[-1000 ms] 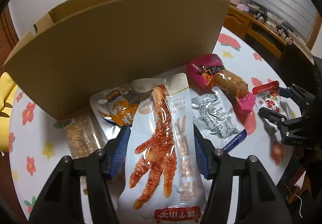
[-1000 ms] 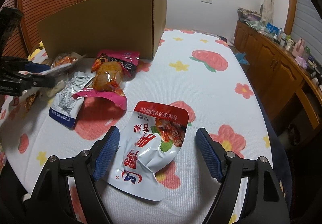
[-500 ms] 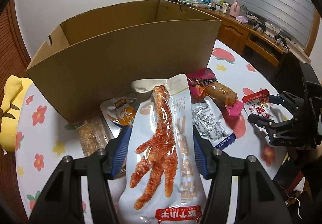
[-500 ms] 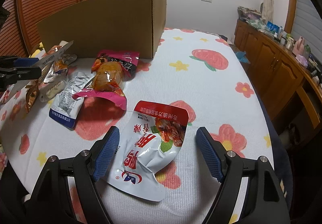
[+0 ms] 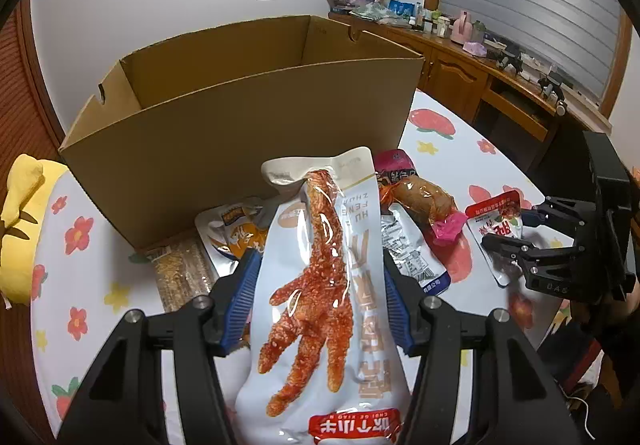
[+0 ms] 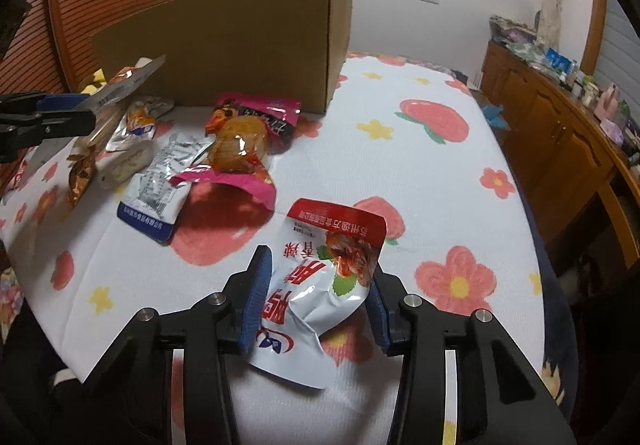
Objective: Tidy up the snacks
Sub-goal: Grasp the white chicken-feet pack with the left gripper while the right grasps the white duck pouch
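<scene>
The left tongs (image 5: 316, 305) clamp a long white chicken-foot snack pouch (image 5: 320, 285), lifted lengthwise toward the open brown cardboard box (image 5: 240, 117), with "HU FENG ZHUA" legible. The right tongs (image 6: 318, 299) pinch a crumpled red-topped white sachet (image 6: 320, 277) on the flowered worktop (image 6: 440, 181).

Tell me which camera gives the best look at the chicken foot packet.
The left wrist view: the chicken foot packet fills the middle, front side toward the camera, clamped in the left gripper. The right wrist view shows it only edge-on at far left, its front hidden.

right hand-held gripper (image 6: 318, 295) closed on kimchi packet (image 6: 320, 285)
</scene>
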The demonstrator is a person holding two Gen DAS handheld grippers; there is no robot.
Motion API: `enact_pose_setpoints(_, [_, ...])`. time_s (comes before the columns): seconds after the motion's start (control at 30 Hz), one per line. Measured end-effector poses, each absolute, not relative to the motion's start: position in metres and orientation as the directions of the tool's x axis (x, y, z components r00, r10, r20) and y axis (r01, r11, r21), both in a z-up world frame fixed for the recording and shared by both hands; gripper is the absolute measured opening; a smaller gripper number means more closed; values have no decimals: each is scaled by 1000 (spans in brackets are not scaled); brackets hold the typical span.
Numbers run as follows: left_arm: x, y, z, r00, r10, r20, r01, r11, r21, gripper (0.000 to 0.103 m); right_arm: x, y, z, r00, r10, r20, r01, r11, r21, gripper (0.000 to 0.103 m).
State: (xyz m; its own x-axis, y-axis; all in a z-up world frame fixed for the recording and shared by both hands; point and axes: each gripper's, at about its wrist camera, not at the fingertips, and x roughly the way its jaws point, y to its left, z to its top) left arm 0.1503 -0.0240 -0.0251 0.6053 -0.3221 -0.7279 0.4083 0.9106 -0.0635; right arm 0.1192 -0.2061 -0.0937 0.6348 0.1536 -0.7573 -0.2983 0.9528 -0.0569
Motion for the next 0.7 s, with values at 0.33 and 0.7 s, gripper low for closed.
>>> enact_pose_setpoints(0.33, [148, -18, -21, 615, -332, -715, 406, 911, -74, 57, 116, -205, -77, 655, 183, -733, -306, 951, -36, 21])
enact_pose_setpoints(0.7, [138, -10, -11, 632, -344, -694, 402, 912, -86, 57, 114, -190, -58, 674, 213, -707, -347, 936, -49, 4])
